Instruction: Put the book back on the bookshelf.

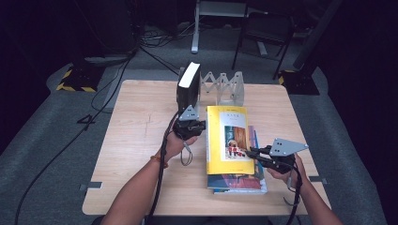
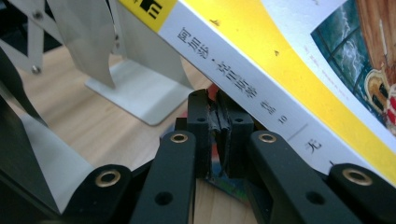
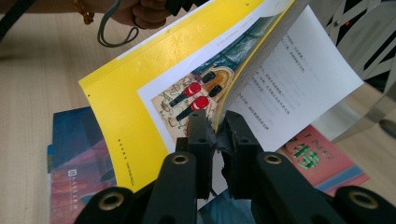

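Nearest you, your right gripper (image 1: 248, 152) had its jaws closed on the front cover of the yellow book (image 1: 228, 138), pinching it at the open edge; in the right gripper view the cover (image 3: 154, 88) was lifted off the white text page (image 3: 289, 88) below it. The book lay on top of a small stack on the right half of the bench (image 1: 141, 122), with a blue book (image 1: 244, 182) showing under its near end and a pink one (image 3: 317, 156) under the raised page. Your left gripper (image 1: 189, 130) sat at the book's spine side, level with its far half; in the left gripper view its jaws were shut together with nothing visibly between them, the tips just under the white spine (image 2: 243, 79), though whether they touched it could not be told. Beyond that gripper a thick black book (image 1: 187, 86) stood upright with its white page edge turned up. Just right of it, at the far edge of the bench, stood the metal folding rack (image 1: 224, 88).
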`<state>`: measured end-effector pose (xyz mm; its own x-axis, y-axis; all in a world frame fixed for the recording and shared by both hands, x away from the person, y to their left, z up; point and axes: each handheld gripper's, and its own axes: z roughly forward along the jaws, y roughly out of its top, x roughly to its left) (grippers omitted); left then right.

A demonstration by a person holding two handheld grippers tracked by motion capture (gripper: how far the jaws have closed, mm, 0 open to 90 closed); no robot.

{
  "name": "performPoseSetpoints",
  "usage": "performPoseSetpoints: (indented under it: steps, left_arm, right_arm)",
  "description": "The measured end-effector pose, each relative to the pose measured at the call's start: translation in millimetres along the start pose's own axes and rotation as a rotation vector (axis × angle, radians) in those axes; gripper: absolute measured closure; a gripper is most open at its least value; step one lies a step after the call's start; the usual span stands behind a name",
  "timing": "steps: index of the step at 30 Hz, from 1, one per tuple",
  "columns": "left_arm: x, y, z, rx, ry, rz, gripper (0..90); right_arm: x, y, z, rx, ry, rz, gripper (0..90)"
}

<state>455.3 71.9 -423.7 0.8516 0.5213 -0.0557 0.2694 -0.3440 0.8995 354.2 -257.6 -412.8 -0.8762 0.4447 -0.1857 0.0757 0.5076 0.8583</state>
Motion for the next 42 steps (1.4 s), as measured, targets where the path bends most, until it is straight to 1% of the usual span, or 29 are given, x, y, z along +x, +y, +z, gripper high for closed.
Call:
performPoseSetpoints:
  steps: [1,2,3,4,7,8,9,10,11,12,13,15,16,17,21,22,23,24,25,26,28,29,32,34,35,36,38,39,42]
  left_arm:
    - [-0.7,4.1,-2.5,-0.013,0.005,0.002,85.8]
    - [-0.7,4.1,-2.5,-0.013,0.005,0.002,86.0]
    - [-0.9,9.7,-7.0,-0.039,-0.003,0.003,86.0]
    - [-1.5,12.7,-11.2,-0.056,-0.012,0.008,86.7]
    - [-12.8,16.4,-19.7,-0.049,0.010,0.039,86.8]
    - [-12.8,16.4,-19.7,-0.049,0.010,0.039,86.7]
    - [-16.4,17.2,-22.9,-0.046,0.013,0.056,86.7]
    - [-19.1,18.7,-26.5,-0.044,0.014,0.062,85.5]
    - [-22.7,21.2,-30.9,-0.051,0.009,0.069,84.6]
    - [-25.3,23.5,-33.0,-0.048,0.009,0.081,84.6]
    - [-30.3,28.4,-35.4,-0.038,0.023,0.096,84.6]
    - [-37.5,39.0,-38.0,-0.029,0.029,0.120,85.8]
    - [-37.5,39.0,-38.0,-0.029,0.029,0.120,86.8]
    - [-40.7,44.2,-38.1,-0.022,0.044,0.130,86.8]
    - [-43.6,59.3,-37.8,-0.016,0.067,0.147,87.7]
    - [-43.4,62.9,-37.4,-0.019,0.070,0.148,88.0]
    - [-42.1,70.8,-36.4,-0.013,0.077,0.150,88.7]
    - [-41.8,74.4,-35.9,-0.014,0.079,0.155,88.8]
    - [-41.8,74.4,-35.9,-0.014,0.079,0.155,88.9]
    - [-41.7,77.3,-35.6,-0.021,0.071,0.154,88.9]
    - [-42.2,80.3,-35.2,-0.033,0.055,0.148,89.0]
    - [-43.4,79.4,-35.1,-0.037,0.051,0.147,89.0]
    - [-44.9,73.1,-38.2,-0.068,0.017,0.132,88.4]
    - [-44.3,65.6,-41.5,-0.090,0.018,0.112,86.0]
    - [-43.7,62.0,-42.3,-0.094,0.015,0.105,83.7]
    - [-43.8,57.5,-42.3,-0.095,0.018,0.096,81.8]
    - [-44.9,49.1,-40.3,-0.081,0.026,0.104,77.6]
    - [-46.1,41.4,-37.3,-0.069,0.031,0.106,76.7]
    - [-45.1,26.8,-33.3,-0.048,0.024,0.110,72.4]
  right_arm:
    - [1.1,1.0,-0.4,-0.006,-0.011,-0.017,83.9]
    - [1.1,1.0,-0.4,-0.006,-0.011,-0.017,83.9]
    - [1.8,1.4,-1.0,-0.015,-0.020,-0.037,84.5]
    - [3.4,1.1,-2.1,-0.038,-0.022,-0.053,85.8]
    - [9.1,-0.8,-4.5,-0.045,-0.034,-0.057,86.6]
    - [9.1,-0.8,-4.5,-0.045,-0.034,-0.057,86.6]
    - [12.0,-1.7,-5.9,-0.037,-0.047,-0.059,86.8]
    - [14.0,-3.1,-7.5,-0.037,-0.052,-0.054,87.1]
    - [15.7,-4.7,-9.3,-0.044,-0.055,-0.043,87.4]
    - [17.9,-5.7,-10.9,-0.041,-0.066,-0.045,87.6]
    - [19.3,-6.0,-11.7,-0.037,-0.074,-0.052,87.7]
    - [23.7,-6.8,-13.0,-0.027,-0.101,-0.069,87.8]
    - [23.8,-6.9,-12.4,-0.021,-0.114,-0.067,87.9]
    - [23.8,-6.9,-12.4,-0.021,-0.114,-0.067,87.9]
    - [14.1,-6.3,-6.9,-0.017,-0.160,-0.034,88.0]
    - [12.6,-5.6,-5.1,-0.014,-0.178,-0.034,88.1]
    - [9.9,-3.1,-1.9,-0.012,-0.217,-0.031,88.1]
    - [9.0,-2.1,-0.4,-0.009,-0.241,-0.035,88.1]
    - [9.0,-2.1,-0.4,-0.009,-0.241,-0.035,88.1]
    - [6.0,-1.5,2.9,-0.010,-0.274,-0.022,88.2]
    - [4.9,-2.0,4.5,-0.009,-0.285,-0.021,88.2]
    - [5.1,-4.0,6.7,-0.007,-0.295,-0.027,88.2]
    - [8.0,-8.1,4.9,-0.018,-0.278,-0.033,88.2]
    - [12.6,-8.1,2.4,-0.010,-0.263,-0.058,88.2]
    - [13.7,-8.1,2.0,-0.011,-0.259,-0.060,88.2]
    - [14.7,-8.2,1.8,-0.011,-0.255,-0.067,88.2]
    - [16.3,-8.4,1.7,-0.013,-0.253,-0.076,88.2]
    - [16.5,-8.5,1.4,-0.014,-0.248,-0.074,88.2]
    - [17.7,-9.6,0.3,-0.017,-0.239,-0.074,88.2]
